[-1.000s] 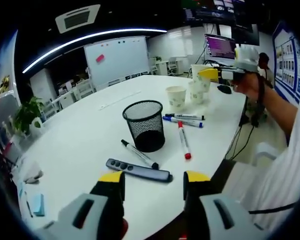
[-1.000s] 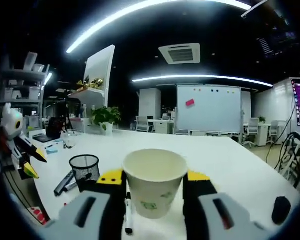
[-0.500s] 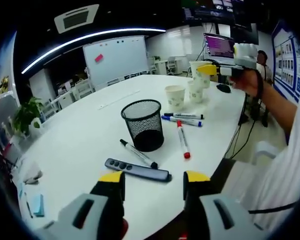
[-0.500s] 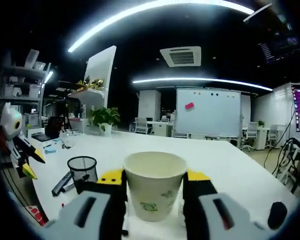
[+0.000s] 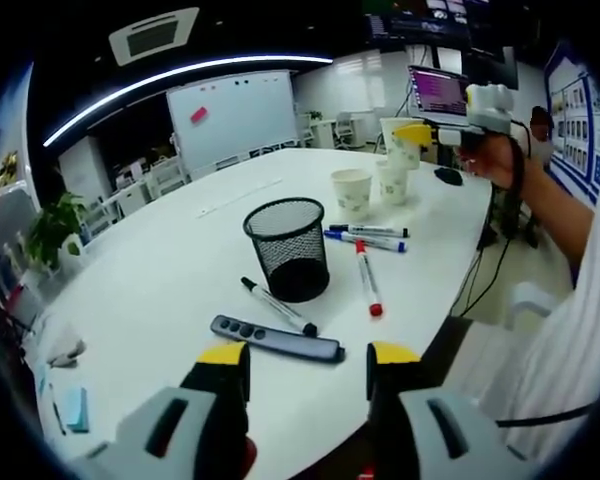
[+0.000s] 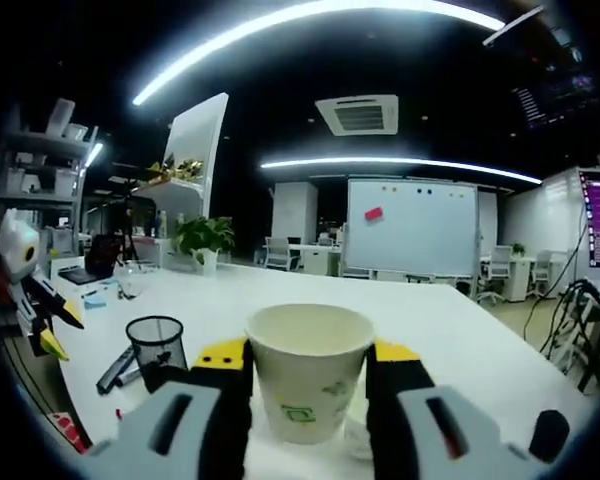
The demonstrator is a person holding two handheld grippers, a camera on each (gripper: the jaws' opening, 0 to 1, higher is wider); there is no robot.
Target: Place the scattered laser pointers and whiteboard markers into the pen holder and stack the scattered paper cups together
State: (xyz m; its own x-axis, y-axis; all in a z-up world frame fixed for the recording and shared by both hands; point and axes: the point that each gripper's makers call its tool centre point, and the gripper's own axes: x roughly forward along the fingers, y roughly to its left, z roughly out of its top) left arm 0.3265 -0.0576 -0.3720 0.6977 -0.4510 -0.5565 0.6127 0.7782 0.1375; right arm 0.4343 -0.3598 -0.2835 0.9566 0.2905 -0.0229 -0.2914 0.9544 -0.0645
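My right gripper [image 6: 308, 352] is shut on a white paper cup [image 6: 308, 385], held upright above the white table [image 6: 450, 340]. In the left gripper view that cup [image 5: 400, 142] hangs in the right gripper [image 5: 432, 133] above two more paper cups [image 5: 352, 193] near the far edge. The black mesh pen holder [image 5: 288, 250] stands mid-table, also seen as a small pen holder [image 6: 155, 340]. Around it lie a black laser pointer [image 5: 277, 340], a black-capped marker [image 5: 278, 307], a red marker [image 5: 367, 280] and a blue marker [image 5: 365, 241]. My left gripper [image 5: 308, 365] is open, low over the near edge.
A black mouse [image 6: 548, 435] lies on the table at the right. A blue sticky-note pad [image 5: 77, 410] lies near the left edge. A person's arm [image 5: 550, 215] reaches along the table's right side. A whiteboard [image 5: 235, 115] and chairs stand behind.
The right gripper has lifted the cup a little higher and farther from the pen holder. The left gripper and the things on the table have stayed put.
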